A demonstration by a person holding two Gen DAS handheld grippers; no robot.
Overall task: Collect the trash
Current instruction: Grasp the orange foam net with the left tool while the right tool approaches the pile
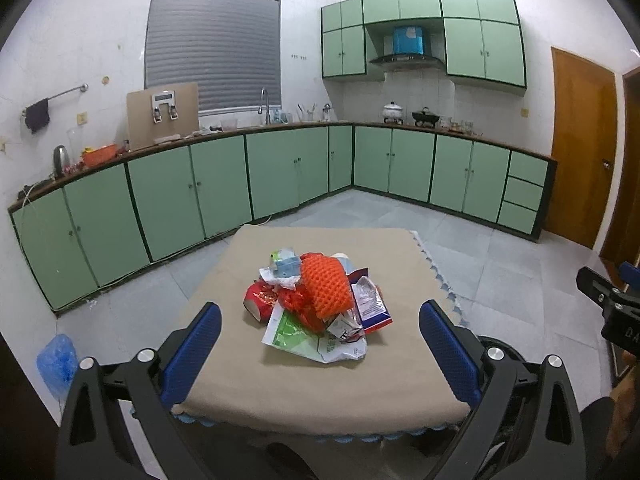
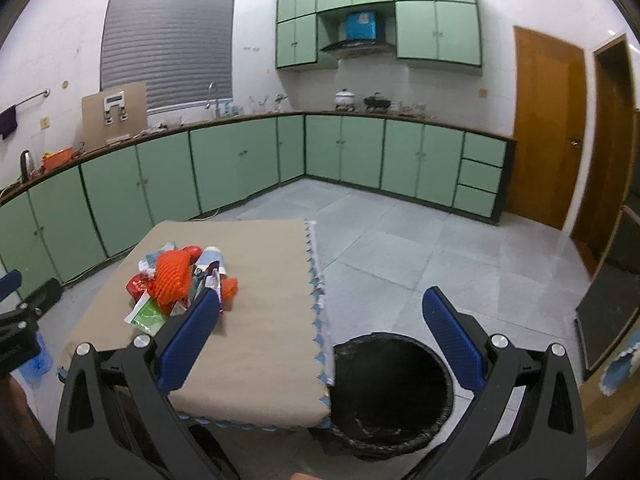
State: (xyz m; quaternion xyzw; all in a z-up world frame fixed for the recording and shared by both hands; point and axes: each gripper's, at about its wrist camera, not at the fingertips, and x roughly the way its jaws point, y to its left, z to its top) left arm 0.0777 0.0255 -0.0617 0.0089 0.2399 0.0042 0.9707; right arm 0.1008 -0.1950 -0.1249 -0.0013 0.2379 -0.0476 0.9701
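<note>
I see green kitchen cabinets [image 1: 224, 180] lining the walls beyond a low table [image 1: 320, 384] under a beige cloth. On the floor just beside the table's right edge stands a black-lined trash bin [image 2: 390, 392]. A trash pile [image 1: 316, 300] sits near the middle of the cloth, topped by an orange foam net [image 1: 326, 288] over wrappers and a white-green plastic bag [image 1: 296, 334]. My left gripper [image 1: 320, 352] hangs spread wide before the pile, holding nothing. My right gripper [image 2: 320, 334] is spread too, empty, above the table edge and bin.
</note>
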